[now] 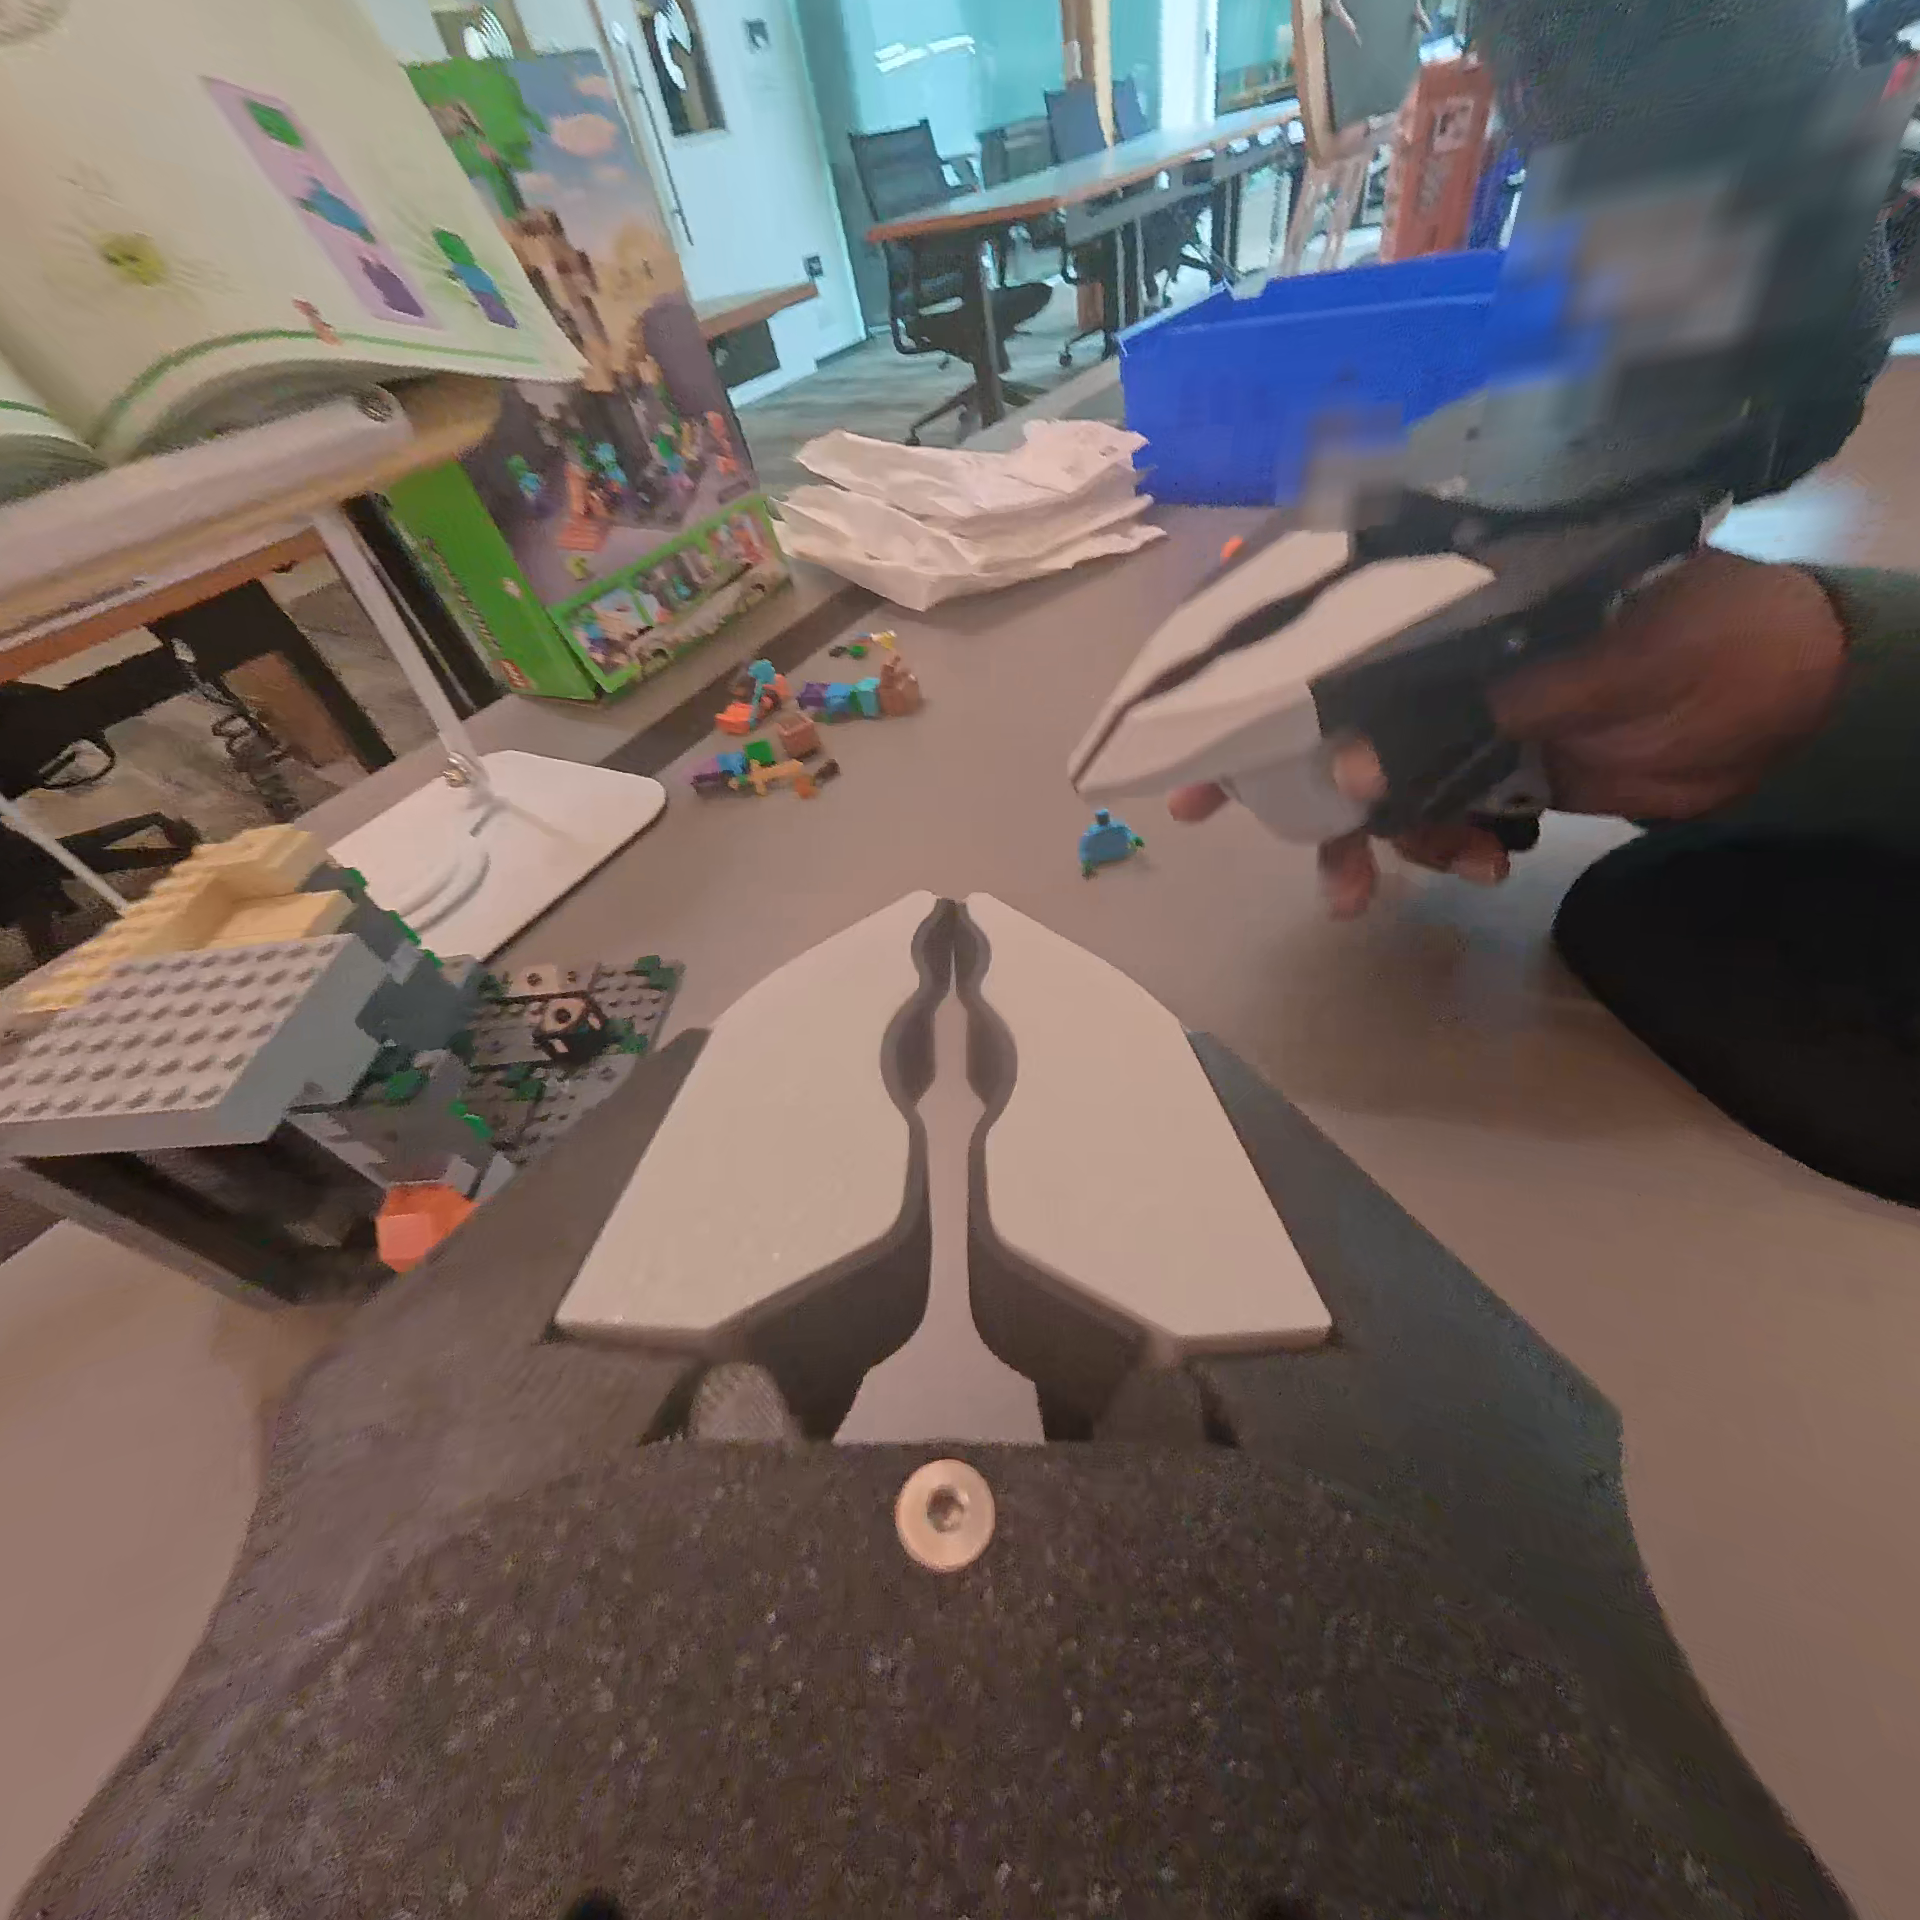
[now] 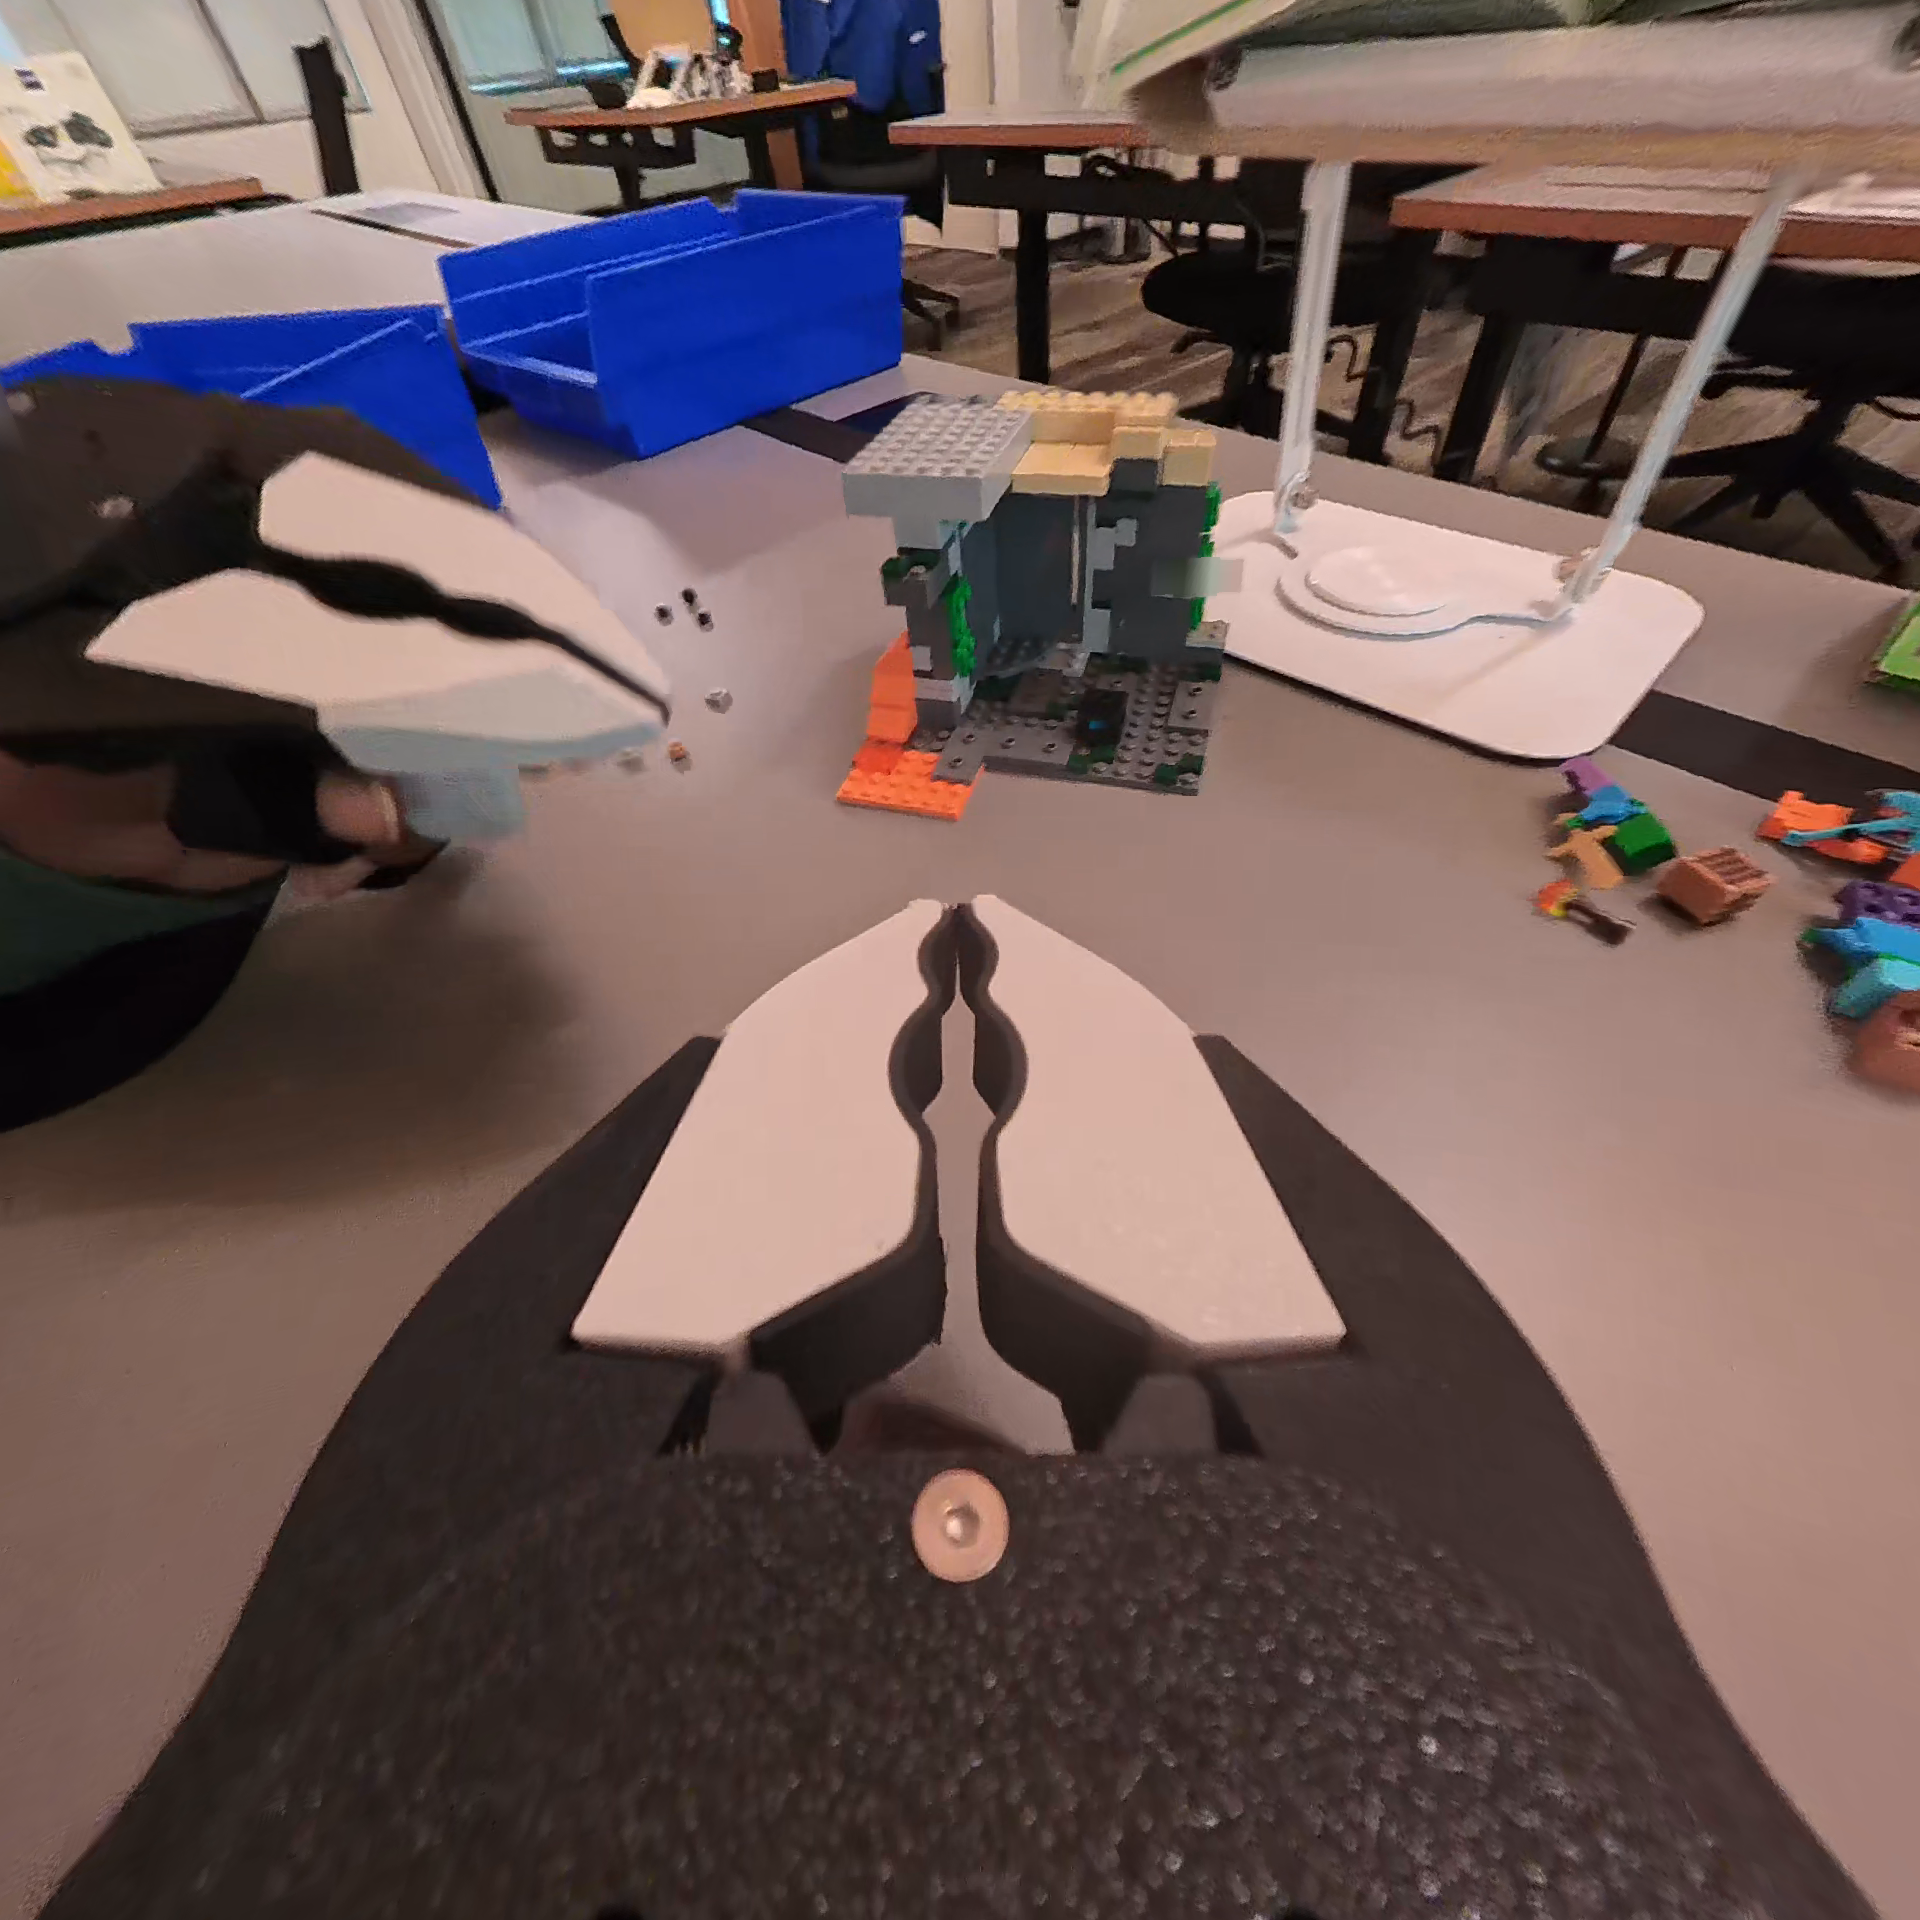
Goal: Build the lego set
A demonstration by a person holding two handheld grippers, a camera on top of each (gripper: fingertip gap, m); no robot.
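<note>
Brick building [image 2: 1039,592] stands ahead of your right gripper [image 2: 957,909], fingertips together, empty. Your left gripper [image 1: 951,902], likewise closed and empty, alone shows the printed toy box [image 1: 613,416] far ahead-left.

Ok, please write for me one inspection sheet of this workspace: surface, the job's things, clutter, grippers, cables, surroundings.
Surface: grey table, bare under both grippers.
Job's things: brick building on grey and orange plates; blue figure piece; loose coloured bricks.
Clutter: white paper bags, blue bins, toy box, white stand.
Grippers: left gripper and right gripper, jaws shut, nothing between.
Cables: nothing seen.
Surroundings: office desks, chairs.
</note>
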